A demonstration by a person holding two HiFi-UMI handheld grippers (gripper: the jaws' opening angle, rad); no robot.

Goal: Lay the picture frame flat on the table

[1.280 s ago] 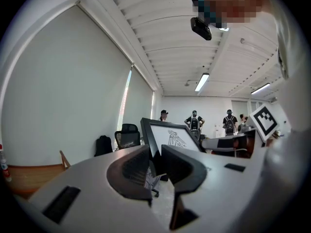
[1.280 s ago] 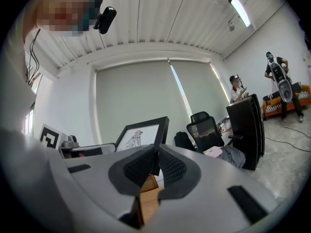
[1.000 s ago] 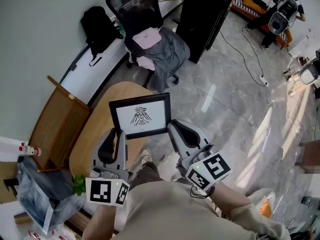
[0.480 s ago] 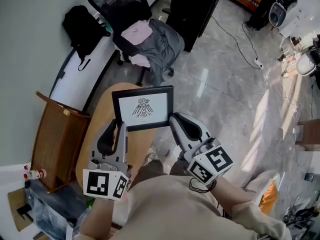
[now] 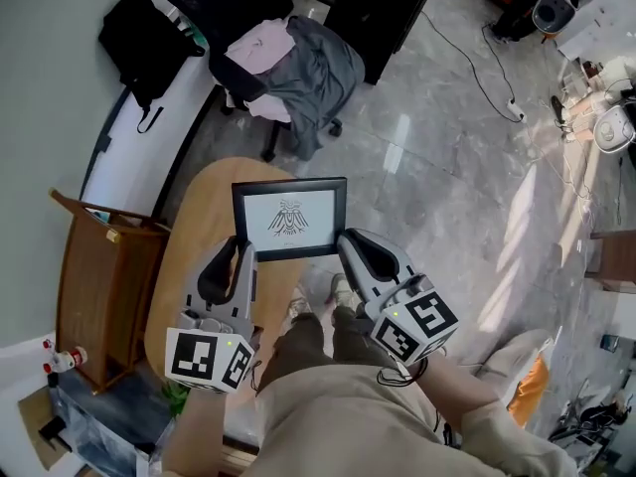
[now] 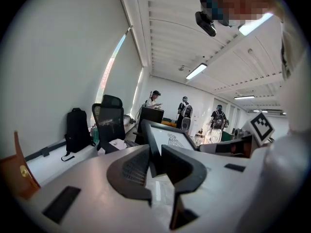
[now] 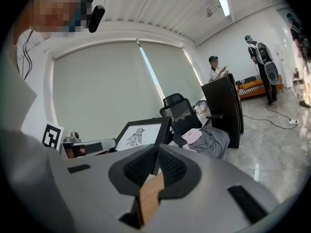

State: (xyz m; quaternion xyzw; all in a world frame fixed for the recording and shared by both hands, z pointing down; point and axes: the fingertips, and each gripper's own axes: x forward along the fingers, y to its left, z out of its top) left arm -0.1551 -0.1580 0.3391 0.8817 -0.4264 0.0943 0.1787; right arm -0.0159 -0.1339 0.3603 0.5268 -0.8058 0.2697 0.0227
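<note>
The person's torso and both tongs cover the near side of the table. The lower corners of the picture frame vanish behind the jaws, so the head view cannot settle whether its bottom edge touches the wood or hangs above it. The frame has a black border round a white sheet with a dark bird-like drawing. It sits landscape-wise over the table's far right part, its face turned up toward the head camera. The left tongs are closed on its left edge and the right tongs on its right edge. The gripper views show what the head view does not: each pair of ribbed jaws pinches the thin black border, and the frame rises tilted out of them, not flat. The right gripper view shows pale wood under the jaws, and the left gripper view shows people standing far off. An office chair draped with clothes stands beyond the table.
</note>
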